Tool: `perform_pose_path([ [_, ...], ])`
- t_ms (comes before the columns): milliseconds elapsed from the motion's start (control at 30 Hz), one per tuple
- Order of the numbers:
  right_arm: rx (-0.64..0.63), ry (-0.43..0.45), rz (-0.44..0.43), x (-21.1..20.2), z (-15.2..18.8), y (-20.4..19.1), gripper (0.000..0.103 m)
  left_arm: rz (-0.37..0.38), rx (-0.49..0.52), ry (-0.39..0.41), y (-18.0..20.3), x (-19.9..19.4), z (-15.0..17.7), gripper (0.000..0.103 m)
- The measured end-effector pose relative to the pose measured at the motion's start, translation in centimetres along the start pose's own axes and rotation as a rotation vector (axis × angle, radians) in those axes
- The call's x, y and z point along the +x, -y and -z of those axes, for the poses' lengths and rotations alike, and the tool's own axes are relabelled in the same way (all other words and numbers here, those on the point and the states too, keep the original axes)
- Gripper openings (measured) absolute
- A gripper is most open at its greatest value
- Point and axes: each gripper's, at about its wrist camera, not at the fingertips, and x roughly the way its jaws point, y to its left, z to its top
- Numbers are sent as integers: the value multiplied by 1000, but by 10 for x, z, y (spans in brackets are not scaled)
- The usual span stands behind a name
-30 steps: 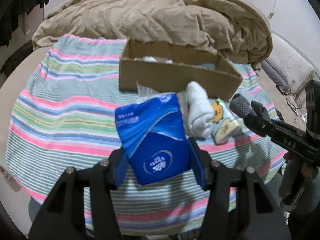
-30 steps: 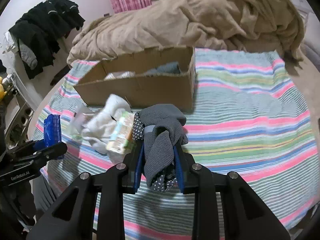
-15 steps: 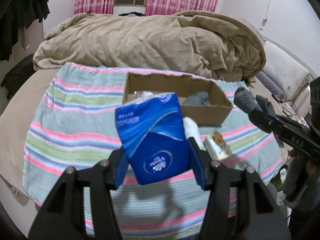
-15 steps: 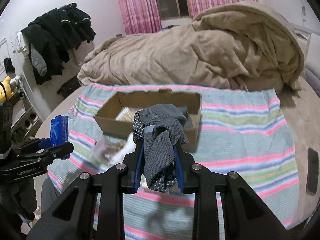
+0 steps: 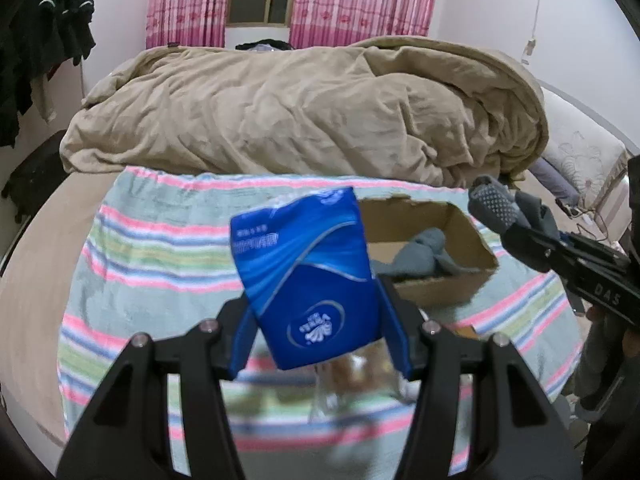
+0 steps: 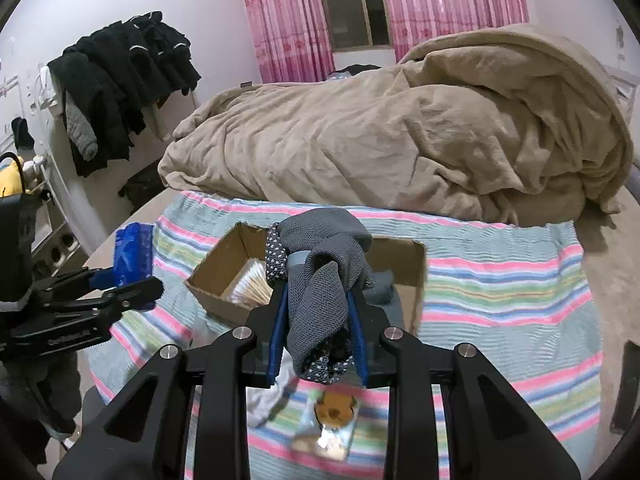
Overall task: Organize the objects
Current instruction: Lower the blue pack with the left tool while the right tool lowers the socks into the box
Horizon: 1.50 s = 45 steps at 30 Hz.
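1. While both loads are hanging above the bed [image 6: 500, 276], the left tool [image 5: 316, 316] is clamping one blue tissue pack [image 5: 306, 280] and the right tool [image 6: 316, 320] is clamping one grey sock bundle [image 6: 320, 276].
2. The limp bundle is probably risking snagging the cardboard box [image 6: 416, 280] rim.
3. One box is sitting ahead; one white cloth [image 6: 266, 394] and one snack packet [image 6: 326, 424] are lying below.
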Motion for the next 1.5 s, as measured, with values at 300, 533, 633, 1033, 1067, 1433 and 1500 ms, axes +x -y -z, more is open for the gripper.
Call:
perform_pose_path([
  [300,26,-31,-24,45,-11,-4,30,5,27,-47,-9,50,-19,56],
  [533,51,-78,-9,82,-11,-1,30,17,48,-107,-11,82,-20,57],
  [633,61,-105,1,98,-7,-1,30,21,59,-125,-11,90,-20,57],
  [1033,83,-180,34,131,9,-7,46,40,52,-131,-11,90,-23,58],
  [1067,80,-178,35,129,9,-8,53,39,51,-126,-11,87,-23,58],
  [1433,55,-116,68,90,3,-14,68,48,23,-53,-6,33,-24,71],
  [1500,49,-105,70,77,3,-14,68,43,20,-45,-3,21,-21,72],
])
